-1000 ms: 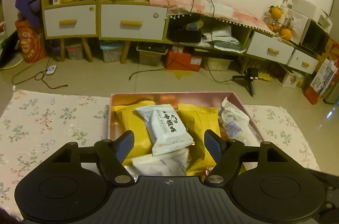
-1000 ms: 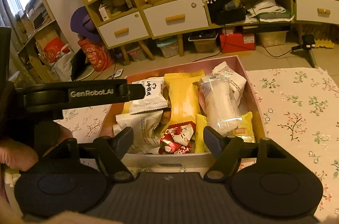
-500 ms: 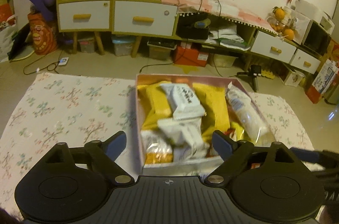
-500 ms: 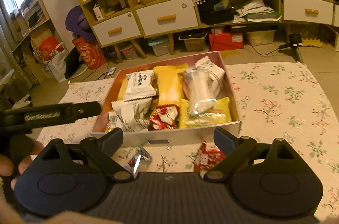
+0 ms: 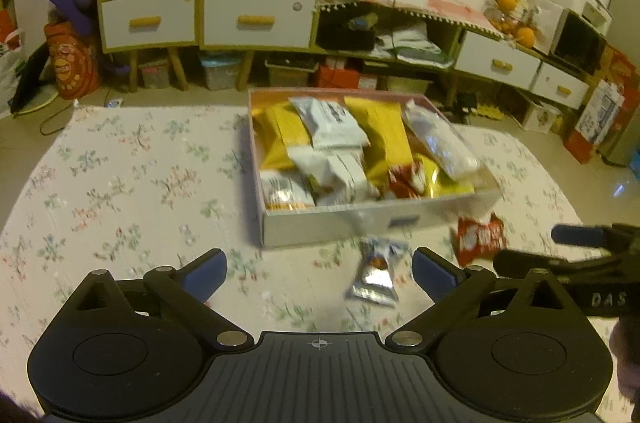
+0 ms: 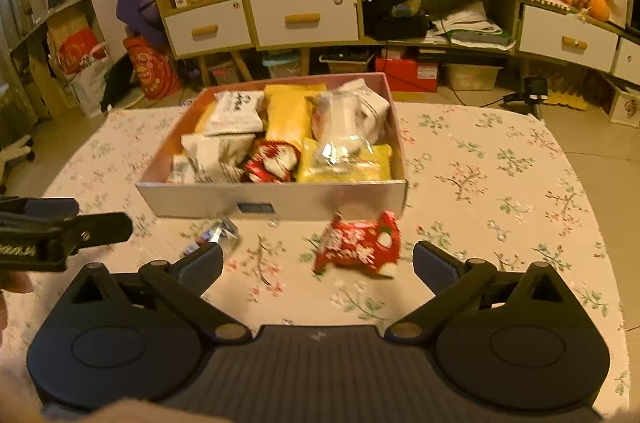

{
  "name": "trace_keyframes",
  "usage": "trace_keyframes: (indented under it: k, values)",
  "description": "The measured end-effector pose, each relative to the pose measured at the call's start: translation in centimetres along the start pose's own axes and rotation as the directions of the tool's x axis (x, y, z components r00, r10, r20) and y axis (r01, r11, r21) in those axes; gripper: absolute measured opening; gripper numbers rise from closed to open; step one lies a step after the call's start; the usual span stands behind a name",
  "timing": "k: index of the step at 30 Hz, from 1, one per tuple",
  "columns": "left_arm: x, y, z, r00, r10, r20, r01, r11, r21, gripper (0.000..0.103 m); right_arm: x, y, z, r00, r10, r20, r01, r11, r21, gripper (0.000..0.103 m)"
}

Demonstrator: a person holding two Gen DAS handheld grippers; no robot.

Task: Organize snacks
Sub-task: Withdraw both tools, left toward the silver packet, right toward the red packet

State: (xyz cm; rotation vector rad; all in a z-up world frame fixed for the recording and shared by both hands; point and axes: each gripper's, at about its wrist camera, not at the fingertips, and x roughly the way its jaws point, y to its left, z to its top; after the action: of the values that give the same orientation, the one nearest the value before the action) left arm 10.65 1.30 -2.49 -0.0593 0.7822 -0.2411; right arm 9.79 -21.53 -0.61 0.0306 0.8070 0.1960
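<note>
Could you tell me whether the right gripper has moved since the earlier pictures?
Yes. The right gripper, jaws opening and empty, has backed away from the snack box; it now hangs over the floral tablecloth by the red snack packet.

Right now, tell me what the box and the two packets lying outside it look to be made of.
Box: probably cardboard, matte pale wall, pinkish inside, thin straight edges.
Red packet: glossy plastic film, printed, crinkled ends.
Silver packet: foil-like wrapper, mirror glints; too blurred to be sure.
</note>
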Motion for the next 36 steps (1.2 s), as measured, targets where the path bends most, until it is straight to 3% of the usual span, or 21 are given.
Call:
trace_keyframes:
  k: [8,11,16,25,36]
  values:
    - [1.0,-1.1,-3.1,0.999,-0.028,-0.040,0.029,0.999,0.040,0.102,1.0,-0.9,-1.9,0.999,-0.025,-0.023,0.023,0.998,-0.063,0.103]
    - [1.7,-2.0,-4.3,0.997,-0.029,-0.065,0.035,0.995,0.098,0.102,1.7,-1.5,-2.4,0.999,-0.037,-0.037,0.034,0.997,-0.072,0.103]
    - [3.0,-2.9,-5.3,1.000,-0.012,-0.028,0.017,0.984,0.176,0.102,3.2,-2.9,-2.9,0.997,-0.056,-0.059,0.054,0.998,-0.031,0.103]
    - [5.6,-3.8,-5.5,0.999,-0.034,0.033,0.028,0.988,0.154,0.100,4.4,-2.4,-2.8,0.996,-0.087,0.009,0.087,0.996,-0.023,0.103]
    - [6.4,-5.1,-5.0,0.996,-0.040,0.082,0.026,0.986,0.162,0.084,5.1,-2.1,-2.3,0.994,-0.090,0.056,0.092,0.995,-0.038,0.097]
